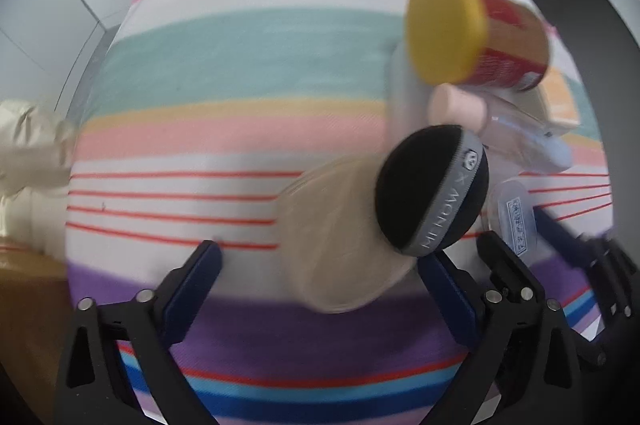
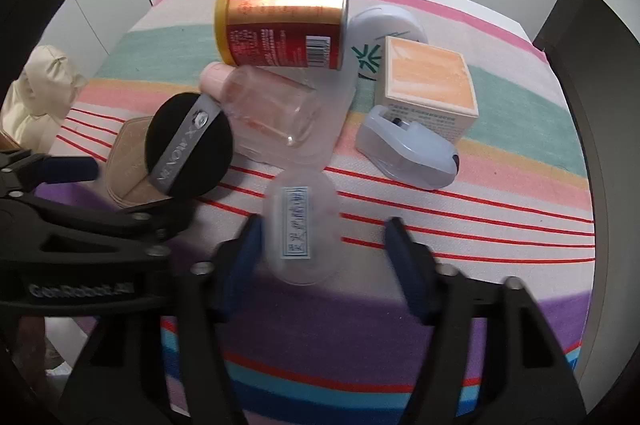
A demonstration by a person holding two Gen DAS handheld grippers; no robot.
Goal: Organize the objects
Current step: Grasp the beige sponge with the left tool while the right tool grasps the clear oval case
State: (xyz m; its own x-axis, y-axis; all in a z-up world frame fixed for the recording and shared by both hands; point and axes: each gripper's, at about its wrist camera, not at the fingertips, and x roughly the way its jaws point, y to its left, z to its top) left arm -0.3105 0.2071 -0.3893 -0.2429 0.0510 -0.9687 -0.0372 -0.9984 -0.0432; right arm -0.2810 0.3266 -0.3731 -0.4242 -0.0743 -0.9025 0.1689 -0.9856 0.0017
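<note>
A clear oval case with a blue label [image 2: 301,225] lies on the striped cloth between the fingers of my right gripper [image 2: 323,247], which is open; the left pad is close beside it. It also shows in the left wrist view [image 1: 514,215]. My left gripper [image 1: 320,277] is open over a beige puff pad [image 1: 340,237]. A black round puff with a grey band [image 1: 434,191] leans on the pad by the right finger; it also shows in the right wrist view [image 2: 188,147].
A red and gold can with a yellow lid [image 2: 282,21] lies on its side. Near it are a clear bottle with a pink cap [image 2: 268,105], a white box with an orange top [image 2: 430,85], a pale blue tape dispenser [image 2: 408,151] and a white oval case [image 2: 384,29]. A cream cushion [image 2: 40,93] sits at the left.
</note>
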